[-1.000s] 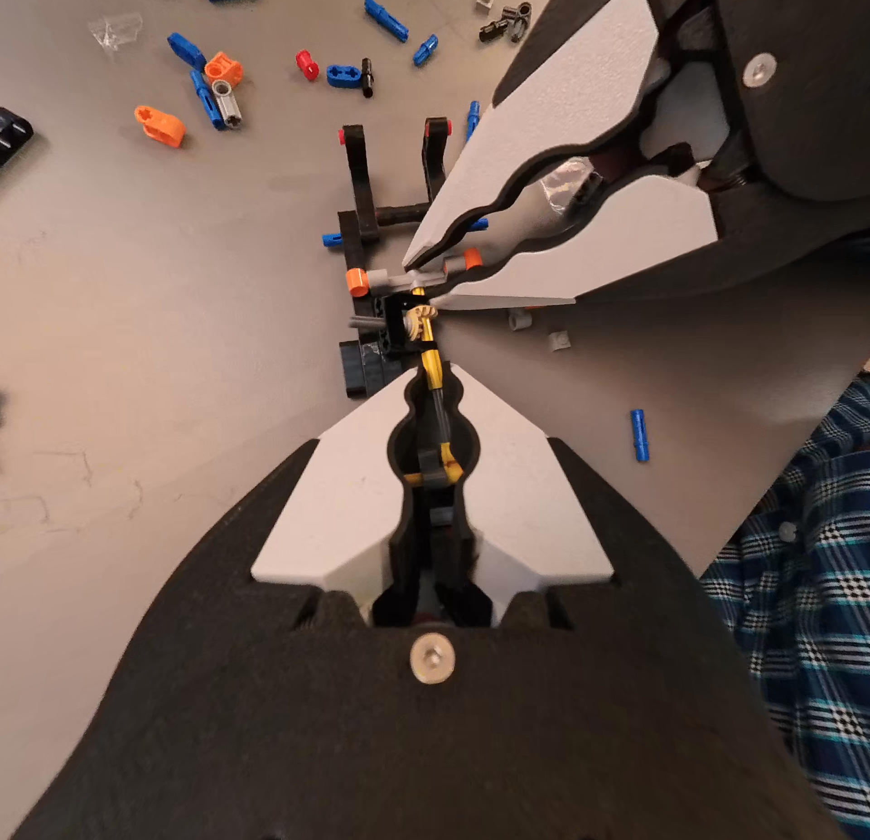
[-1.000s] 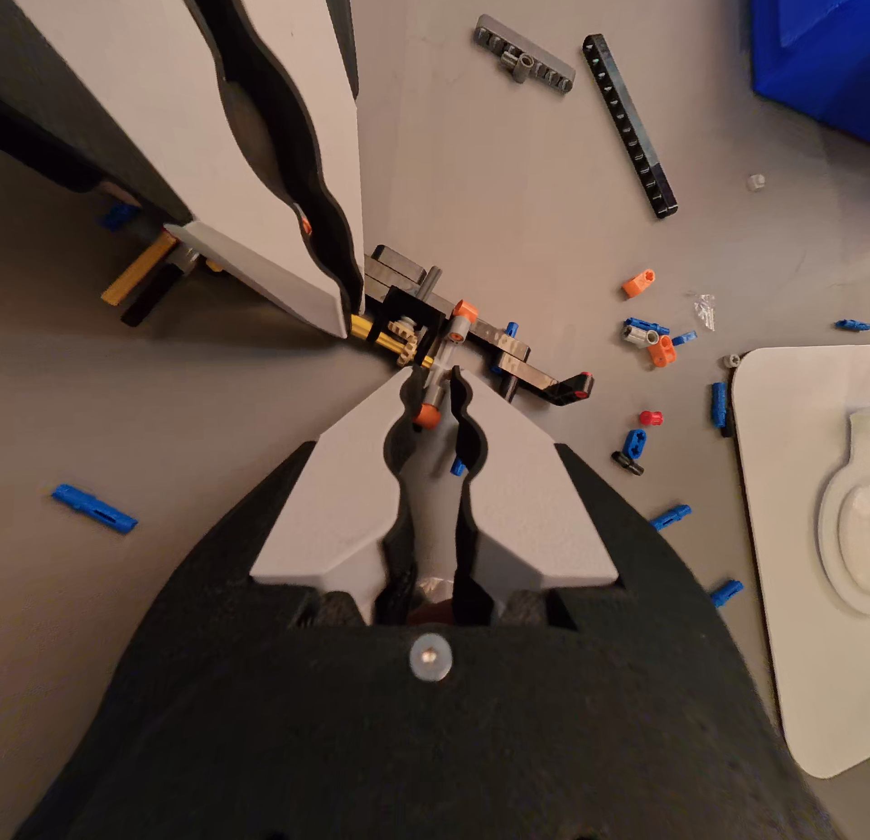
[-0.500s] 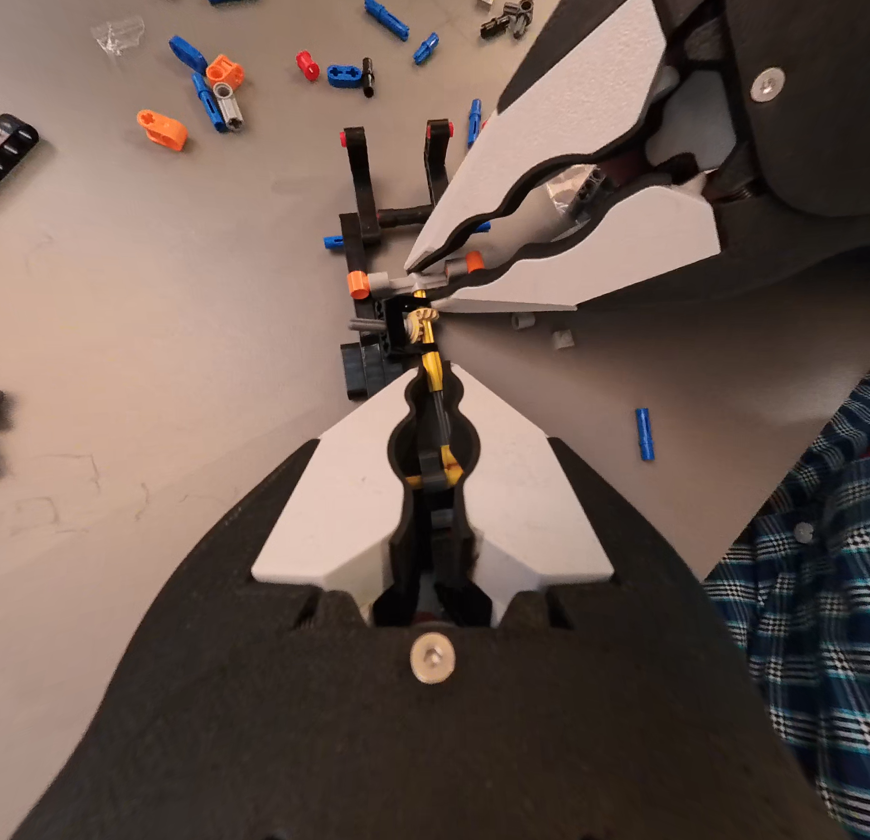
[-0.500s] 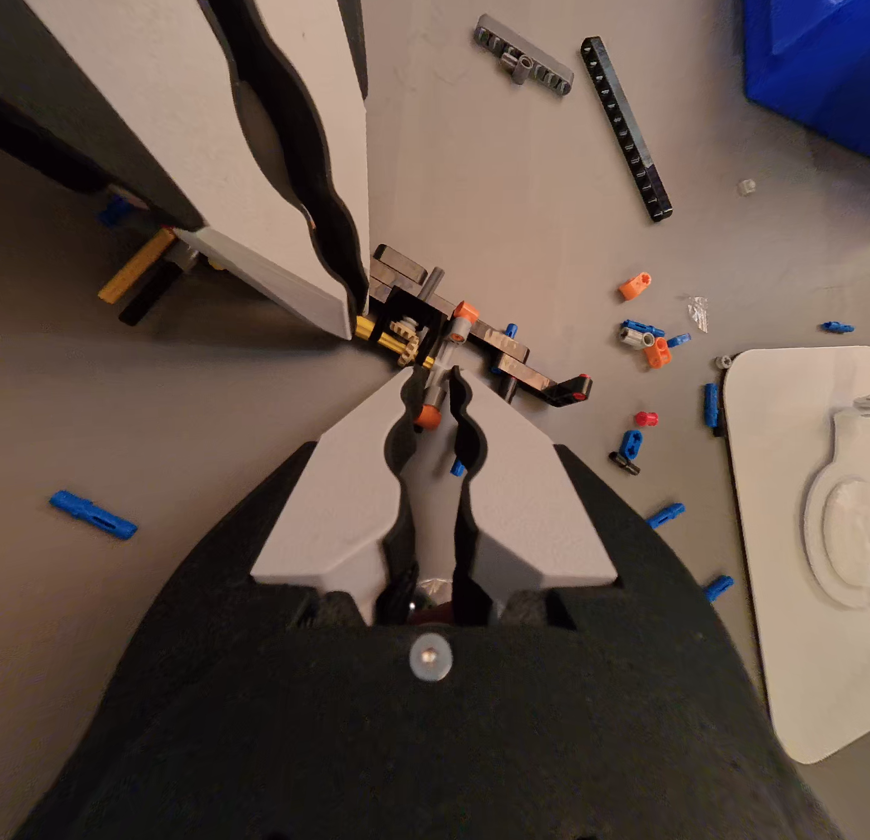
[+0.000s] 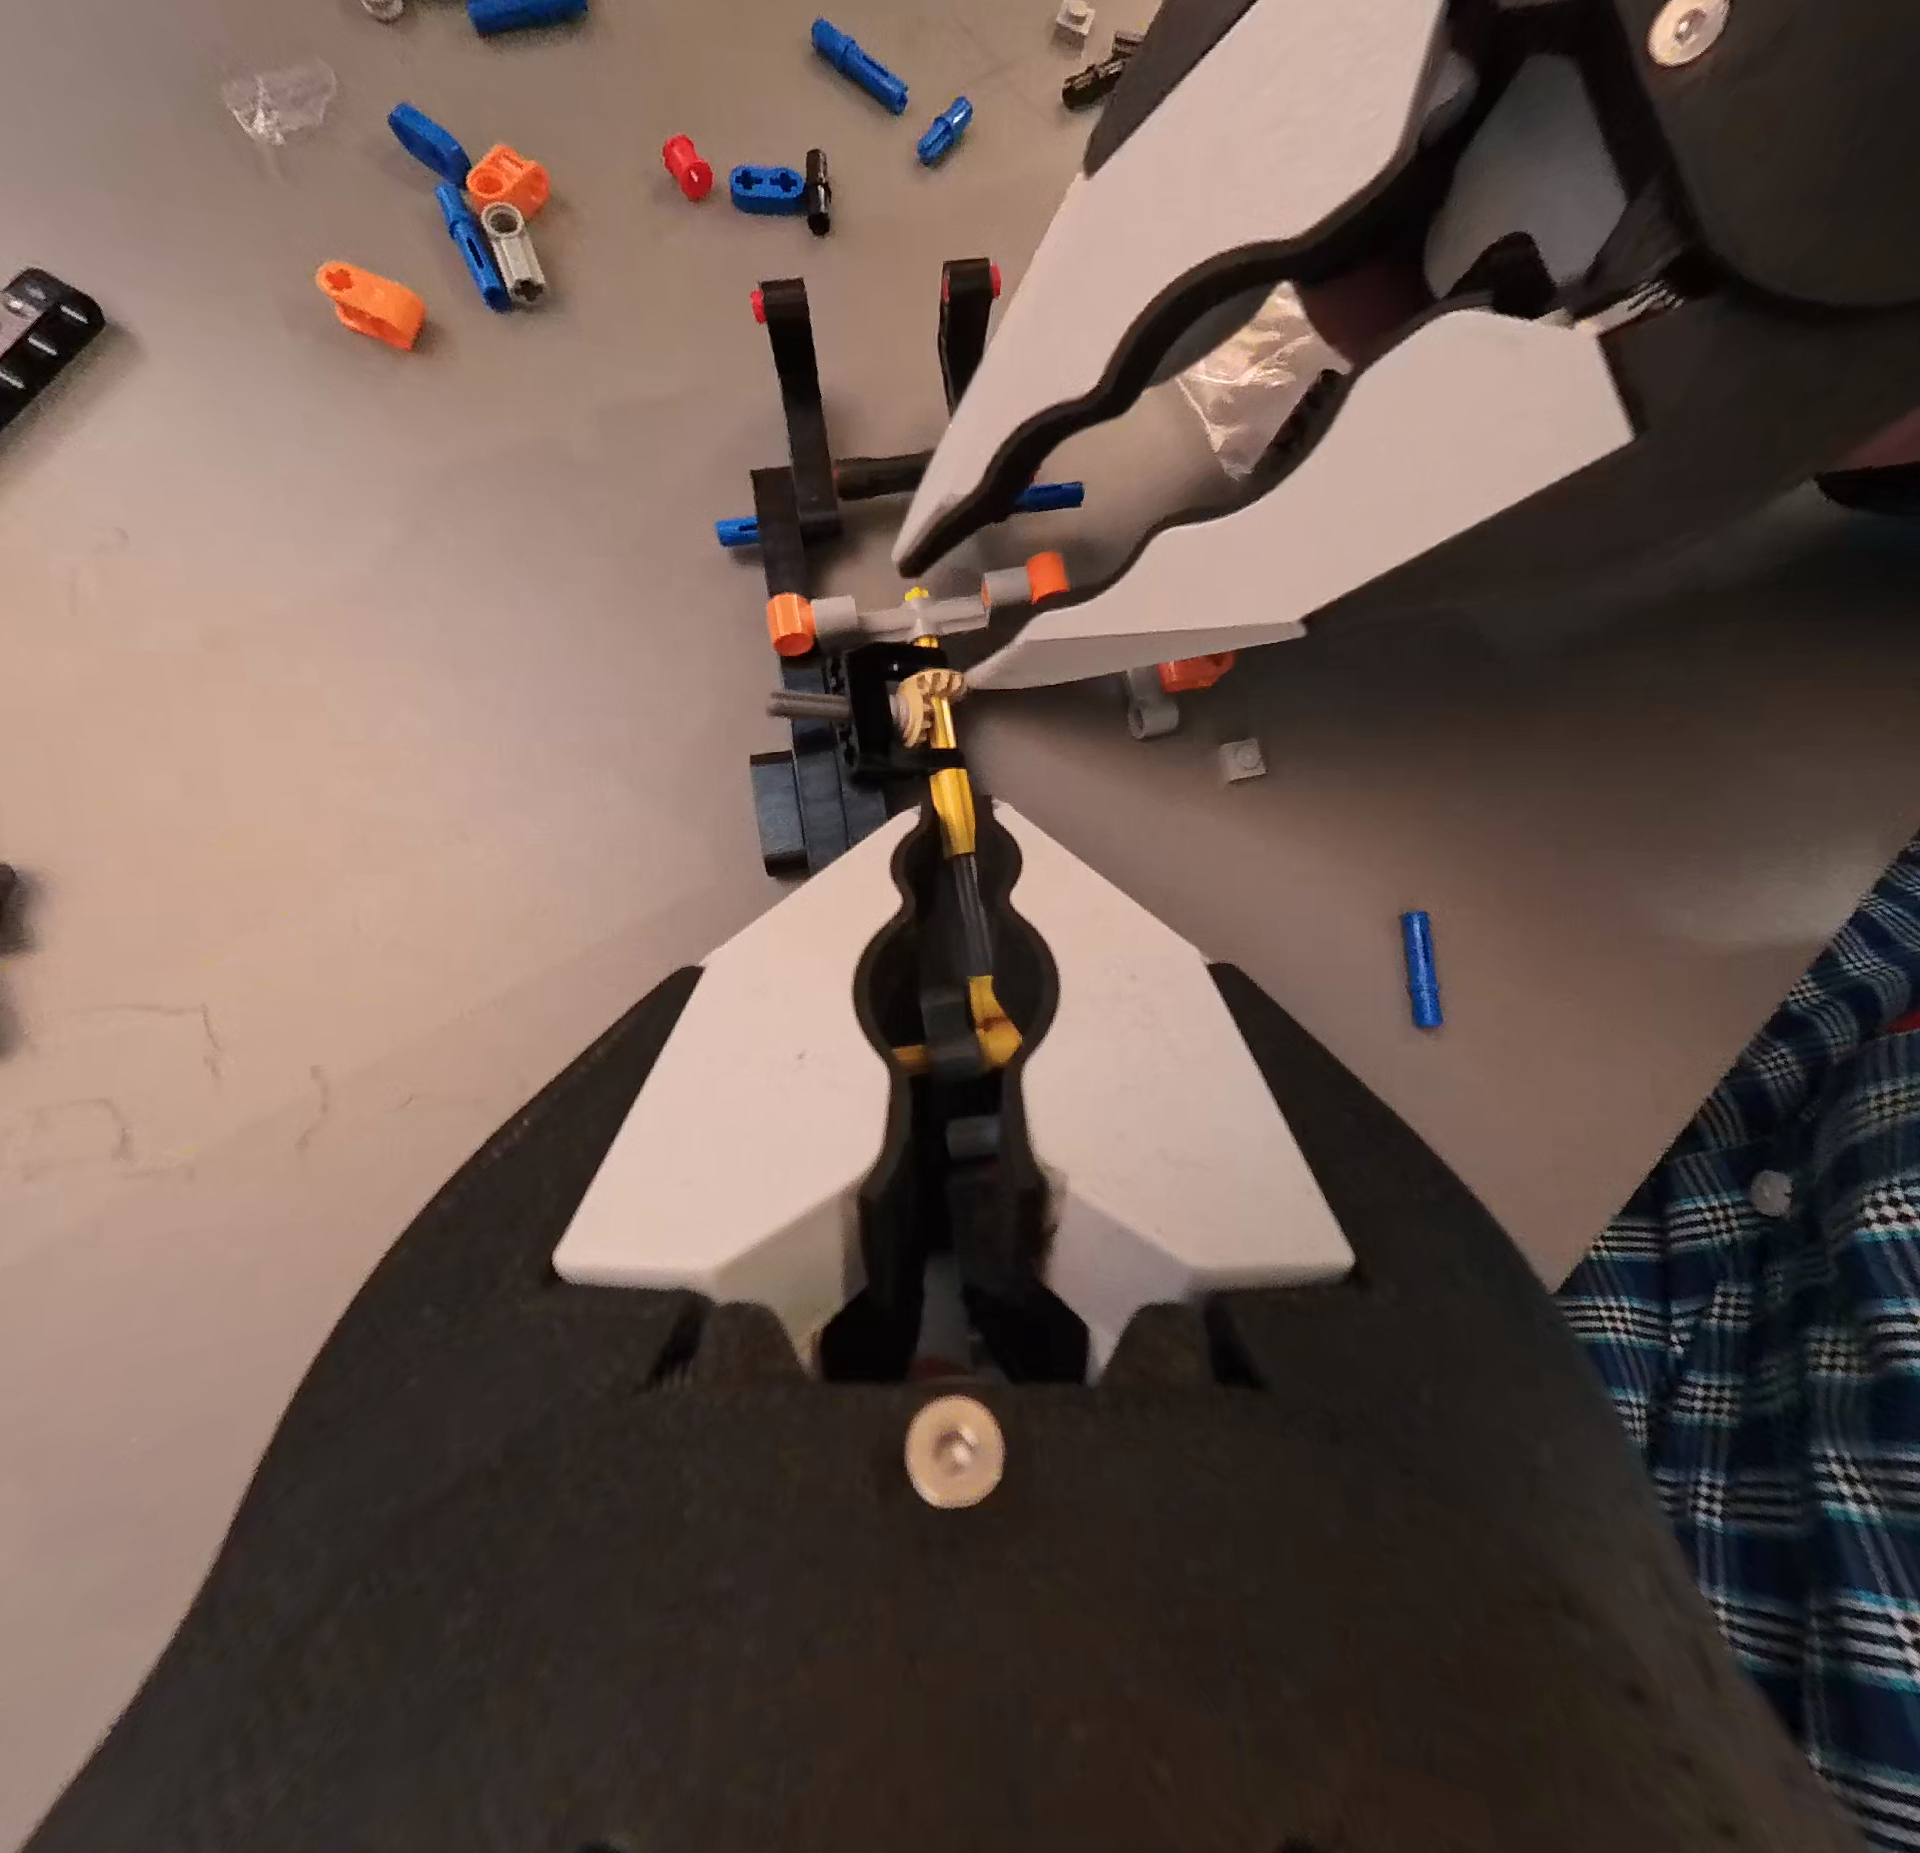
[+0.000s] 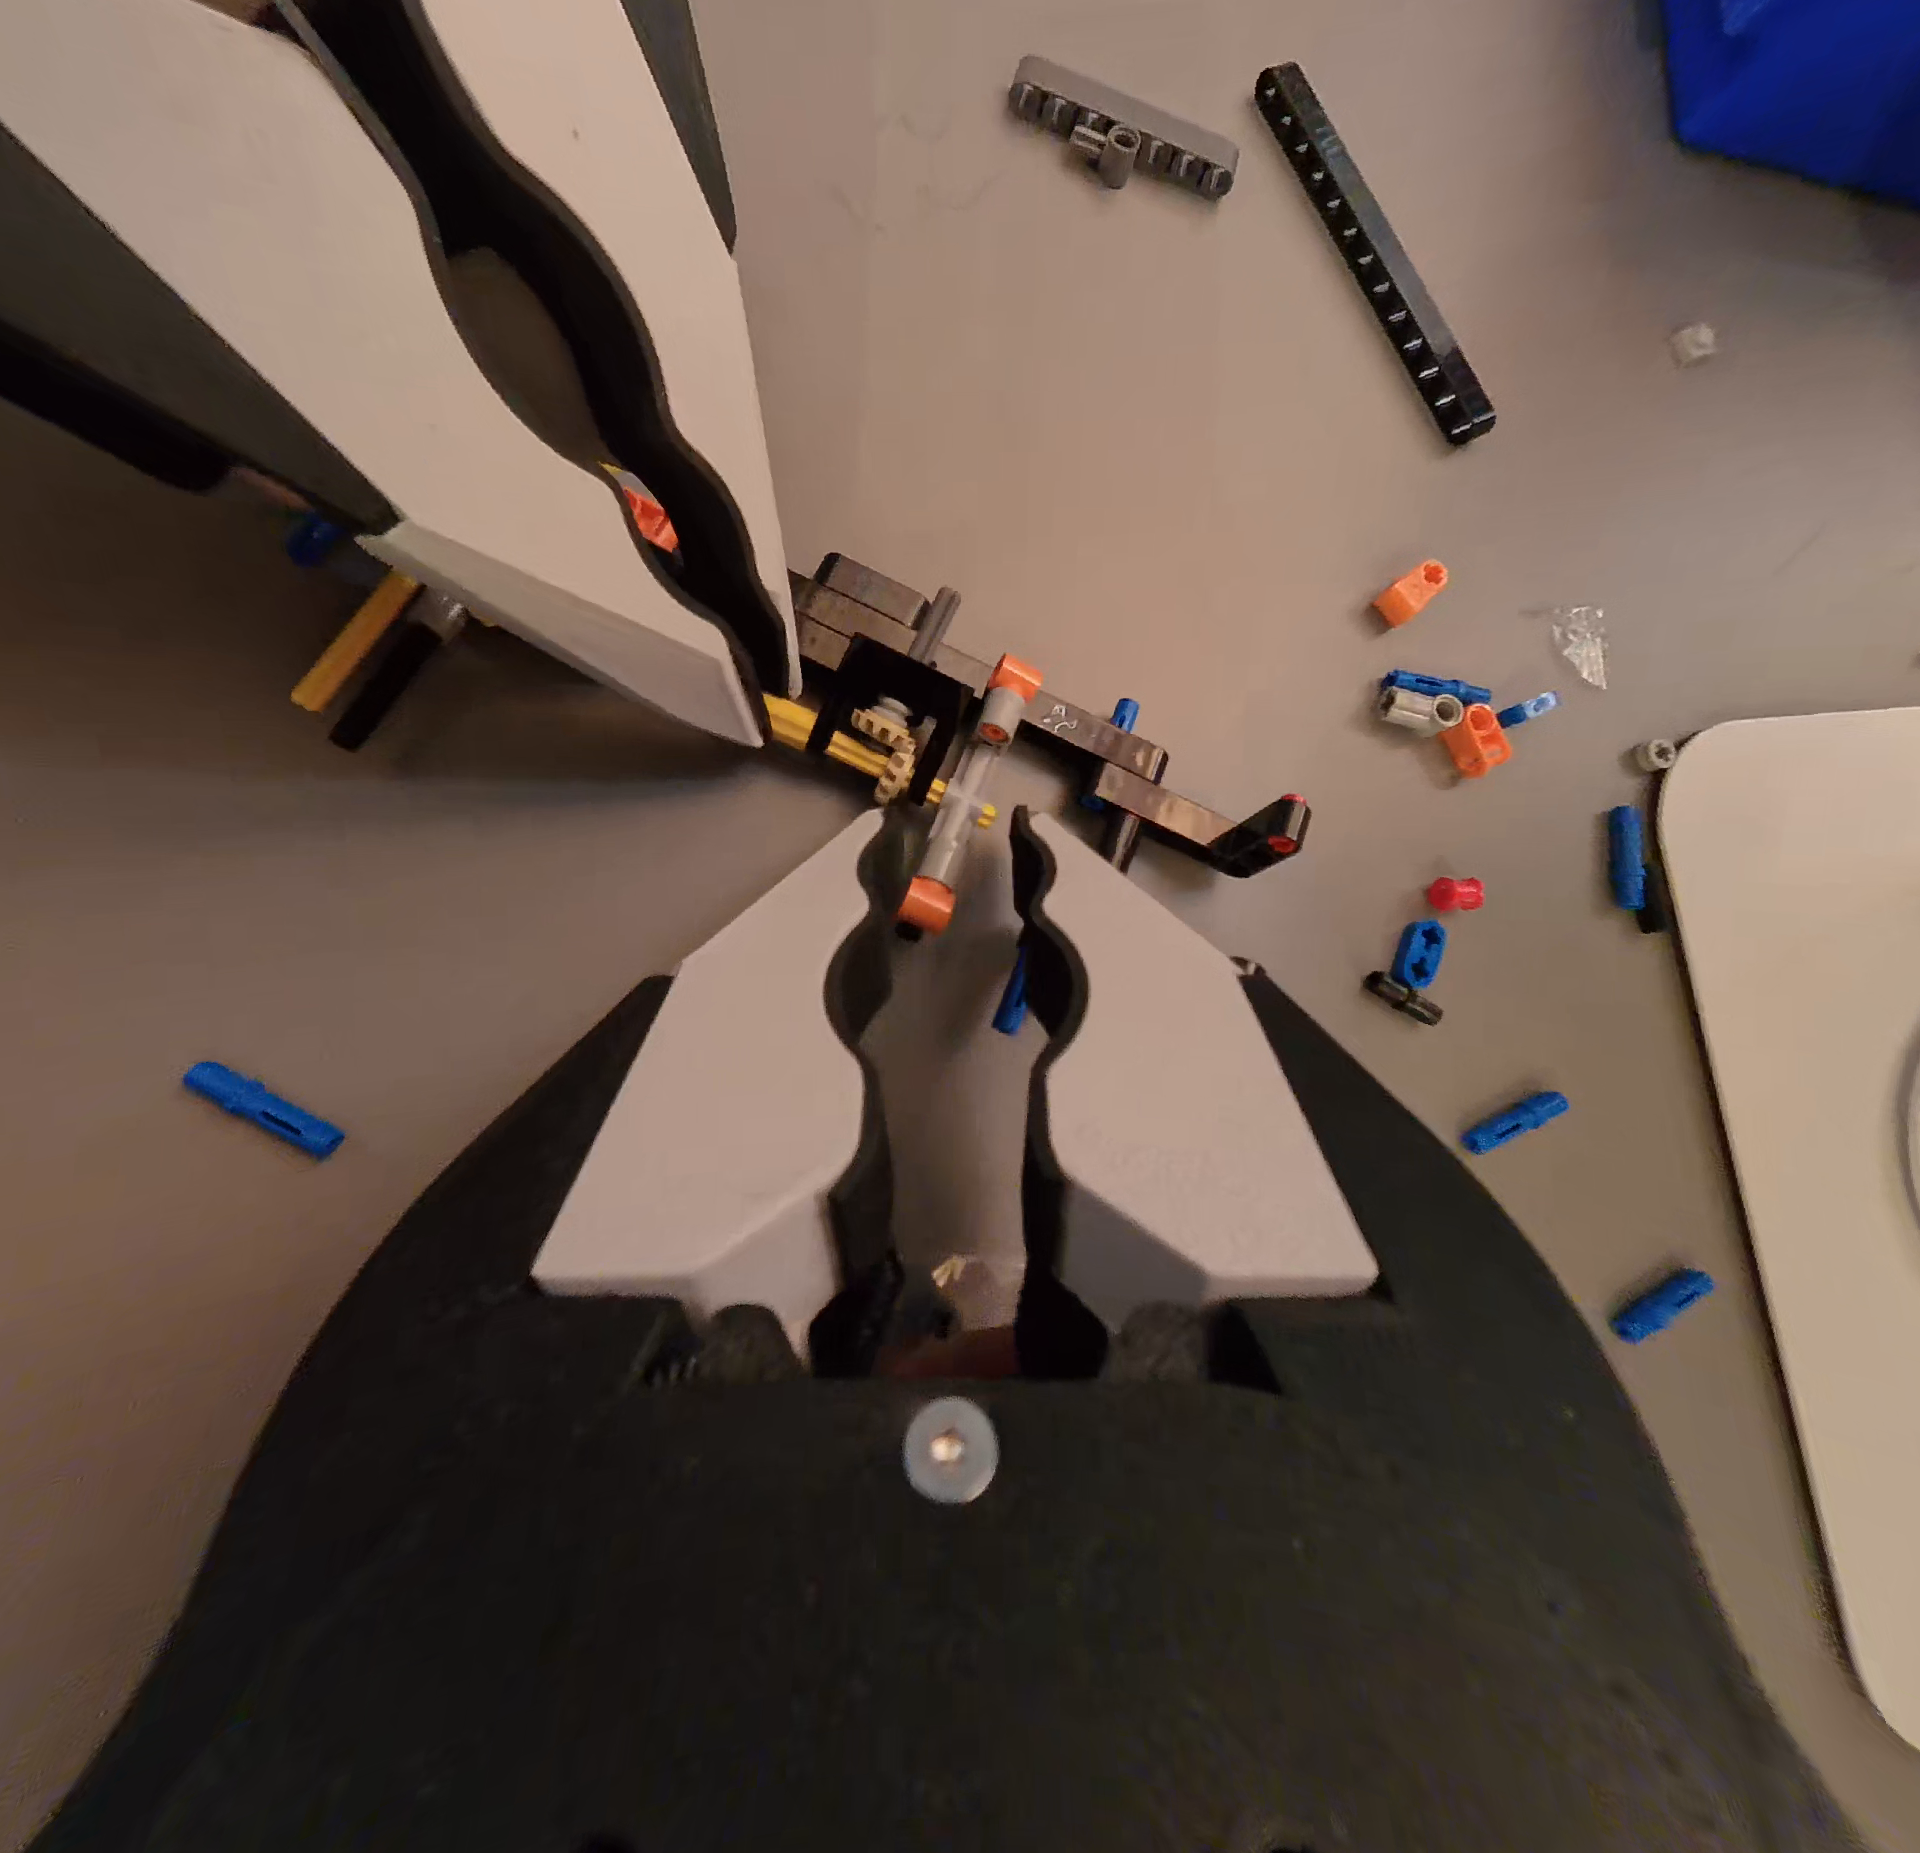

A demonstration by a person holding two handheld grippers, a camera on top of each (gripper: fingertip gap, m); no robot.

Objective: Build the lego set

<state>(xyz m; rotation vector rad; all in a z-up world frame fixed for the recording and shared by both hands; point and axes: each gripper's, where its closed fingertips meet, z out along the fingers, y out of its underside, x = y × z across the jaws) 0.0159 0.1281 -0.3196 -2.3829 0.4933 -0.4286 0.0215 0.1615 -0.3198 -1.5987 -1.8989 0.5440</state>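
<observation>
Right gripper (image 6: 951, 827) has spread off the grey crossbar (image 5: 914, 614), left gripper (image 5: 951, 816) still pinching the yellow rod (image 5: 951, 790) — model (image 6: 1039, 743) half-built, many loose pieces left.

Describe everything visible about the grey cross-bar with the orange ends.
The grey cross-bar looks like plastic: a slim grey bar made of joined segments, with an orange bush capping each end. It sits crosswise at the tip of the yellow axle, on the black frame. The right tongs stand open around one orange end; whether they touch it cannot be told. The left tongs grip the axle.
</observation>
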